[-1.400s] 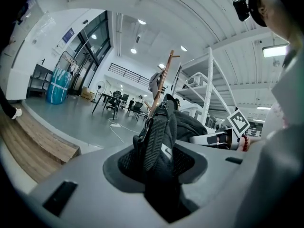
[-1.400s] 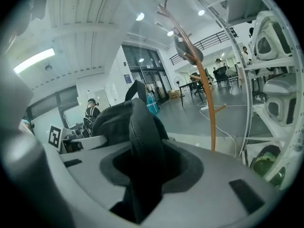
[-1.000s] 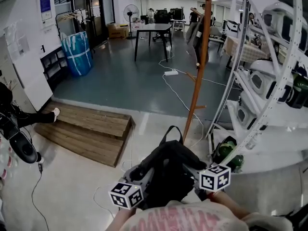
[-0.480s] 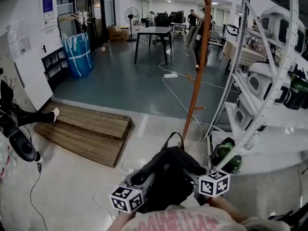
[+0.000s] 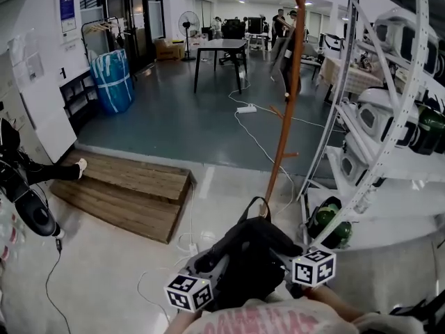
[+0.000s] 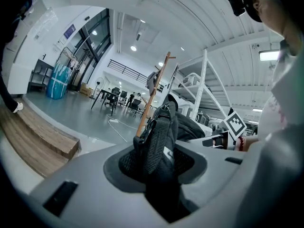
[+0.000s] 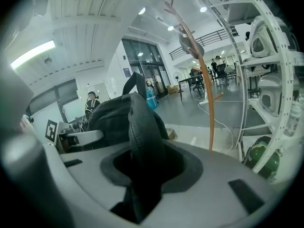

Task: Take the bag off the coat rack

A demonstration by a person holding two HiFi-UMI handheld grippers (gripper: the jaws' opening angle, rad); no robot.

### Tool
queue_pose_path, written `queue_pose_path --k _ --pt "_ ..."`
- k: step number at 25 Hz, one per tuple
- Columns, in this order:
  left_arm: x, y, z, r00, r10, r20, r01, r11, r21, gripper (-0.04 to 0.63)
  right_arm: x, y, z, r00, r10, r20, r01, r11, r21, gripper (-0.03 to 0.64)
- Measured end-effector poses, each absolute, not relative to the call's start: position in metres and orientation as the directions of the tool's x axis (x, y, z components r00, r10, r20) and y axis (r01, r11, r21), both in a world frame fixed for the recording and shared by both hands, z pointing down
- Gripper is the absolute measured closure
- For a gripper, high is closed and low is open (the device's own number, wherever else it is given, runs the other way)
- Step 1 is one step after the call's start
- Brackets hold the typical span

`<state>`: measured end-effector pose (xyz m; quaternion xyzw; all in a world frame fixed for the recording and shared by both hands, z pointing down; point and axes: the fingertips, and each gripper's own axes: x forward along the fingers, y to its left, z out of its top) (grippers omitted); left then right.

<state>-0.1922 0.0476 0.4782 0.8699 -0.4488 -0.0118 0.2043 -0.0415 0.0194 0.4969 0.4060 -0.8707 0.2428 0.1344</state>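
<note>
A: Bag (image 5: 250, 259), where's it at?

B: Black one, slung btwn the two grippers, low & close in front of the person. L gripper (image 5: 221, 257) has its left end, R gripper (image 5: 276, 244) its right end.

A: Grips?

B: Both clamped. L gripper view: jaws pinch a woven strap & the mesh fabric next to it. R gripper view: jaws squeezed on a thick padded fold of the bag.

A: On the coat rack?

B: No, apart from it. Coat rack (image 5: 286, 110), a brown wood pole w/ short pegs, stands upright just beyond the grippers, a bit nearer the R one. The bag sits on the near side of the pole's foot.

A: What's around them, big stuff first?

B: White shelf unit (image 5: 389, 124) to the right of the R gripper, runs up out of frame. Wooden platform (image 5: 128, 186) on the floor, ahead & left of the L gripper. Dark table (image 5: 219, 44) far ahead, well past the rack. Blue wrapped bundle (image 5: 111, 75) far ahead-left, by the wall. Green round thing (image 5: 327, 225) just right of the R gripper, low in the shelf unit; can't tell what it is. White power strip (image 5: 247, 106) w/ cable on the floor, btwn rack & table.
</note>
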Motion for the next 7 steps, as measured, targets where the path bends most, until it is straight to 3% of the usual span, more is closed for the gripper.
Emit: queue_pose_path --k 7 --pt "-0.212 0.048 0.473 0.589 -0.795 0.144 -0.778 -0.51 0.367 0.474 -0.061 0.016 0.493 -0.638 -0.626 0.449 -0.768 0.561 -0.308 0.492"
